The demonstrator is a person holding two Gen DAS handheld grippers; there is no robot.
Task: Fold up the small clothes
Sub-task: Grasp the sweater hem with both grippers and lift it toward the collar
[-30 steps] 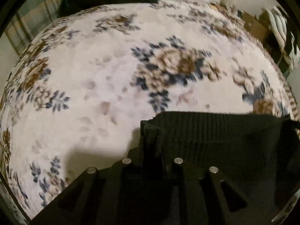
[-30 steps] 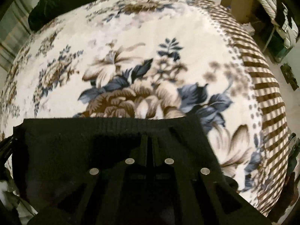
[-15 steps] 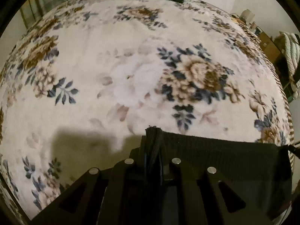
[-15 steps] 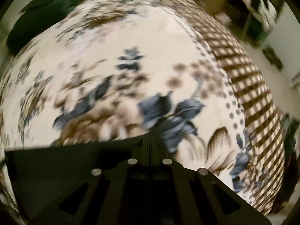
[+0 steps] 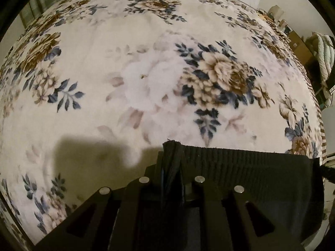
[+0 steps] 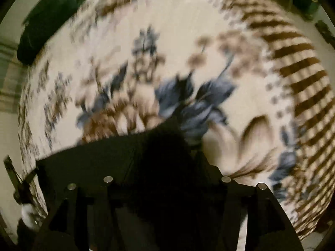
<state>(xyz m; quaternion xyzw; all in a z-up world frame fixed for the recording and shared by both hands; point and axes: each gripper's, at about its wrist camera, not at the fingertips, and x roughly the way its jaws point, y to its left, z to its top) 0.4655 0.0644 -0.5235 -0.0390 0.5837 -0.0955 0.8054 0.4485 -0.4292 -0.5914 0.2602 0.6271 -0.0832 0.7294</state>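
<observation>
Risk: our right claw (image 6: 165, 167) has just been opening, jaws apart; our left claw (image 5: 171, 163), clenched on the black knit (image 5: 240, 167), may drag the fold askew.

One black knit garment (image 5: 240, 167), one floral blanket (image 5: 146, 83) (two grippers).

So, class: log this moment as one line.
left gripper: shut on black knit garment | right gripper: jaws just opening | surface: floral blanket

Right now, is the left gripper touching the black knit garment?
Touching. The left wrist view shows the left gripper shut on a bunched corner of the black knit garment, whose folded edge stands up between the closed jaws.
</observation>
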